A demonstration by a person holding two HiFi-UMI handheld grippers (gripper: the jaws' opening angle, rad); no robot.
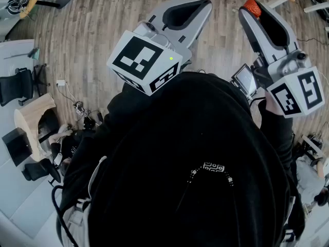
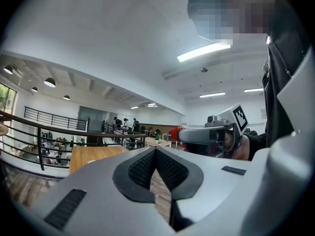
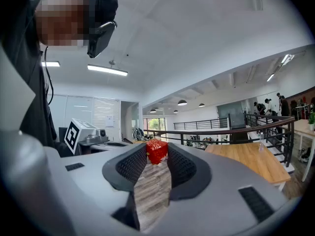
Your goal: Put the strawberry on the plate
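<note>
In the right gripper view, the red strawberry [image 3: 156, 151] sits pinched between the tips of my right gripper [image 3: 157, 157], whose pads press on both its sides. From the head view, the strawberry [image 1: 251, 6] pokes out at the tip of the right gripper [image 1: 255, 14], held high at the top right. My left gripper [image 1: 201, 5] is raised beside it at the top middle, shut with nothing in it; its tips [image 2: 156, 150] meet. The left gripper view also catches the strawberry [image 2: 177, 132] at the right gripper's end. No plate is in any view.
A black-clothed torso [image 1: 190, 163] fills most of the head view. Wooden floor [image 1: 92, 24] lies below, with chairs [image 1: 20, 84], a light wooden desk [image 1: 31, 112] and cables at the left. A railing [image 3: 236, 129] and a wooden tabletop [image 3: 251, 156] lie ahead of the right gripper.
</note>
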